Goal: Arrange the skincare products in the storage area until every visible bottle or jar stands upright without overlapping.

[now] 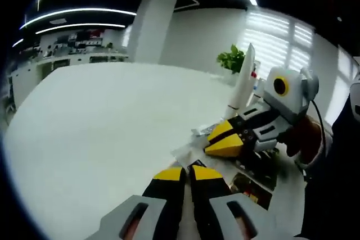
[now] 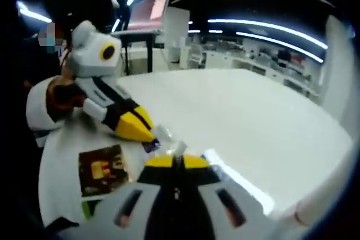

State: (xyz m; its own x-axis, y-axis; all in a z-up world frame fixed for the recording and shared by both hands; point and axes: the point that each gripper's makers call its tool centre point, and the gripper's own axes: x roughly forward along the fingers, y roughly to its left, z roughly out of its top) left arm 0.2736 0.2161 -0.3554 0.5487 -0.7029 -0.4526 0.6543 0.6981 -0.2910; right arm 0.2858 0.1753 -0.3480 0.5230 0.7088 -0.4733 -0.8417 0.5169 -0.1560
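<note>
A tall white tube (image 1: pixel 243 80) stands upright at the table's far right, with a smaller bottle (image 1: pixel 256 85) partly hidden behind it. A crinkled clear sachet (image 1: pixel 190 151) (image 2: pixel 167 140) lies on the white table (image 1: pixel 112 122) between both grippers' tips. My left gripper (image 1: pixel 187 173) is shut, its yellow tips just short of the sachet. It enters the right gripper view from the left (image 2: pixel 140 127). My right gripper (image 2: pixel 177 162) is shut too, and its tips (image 1: pixel 216 145) touch the sachet's edge. Whether either pinches it is unclear.
Dark flat packets (image 1: pixel 254 185) (image 2: pixel 101 170) lie on the table beside the grippers. A potted plant (image 1: pixel 232 59) stands behind the tube. An open laptop (image 2: pixel 149 9) sits on a stand at the back. A person's hand (image 2: pixel 56 96) holds the left gripper.
</note>
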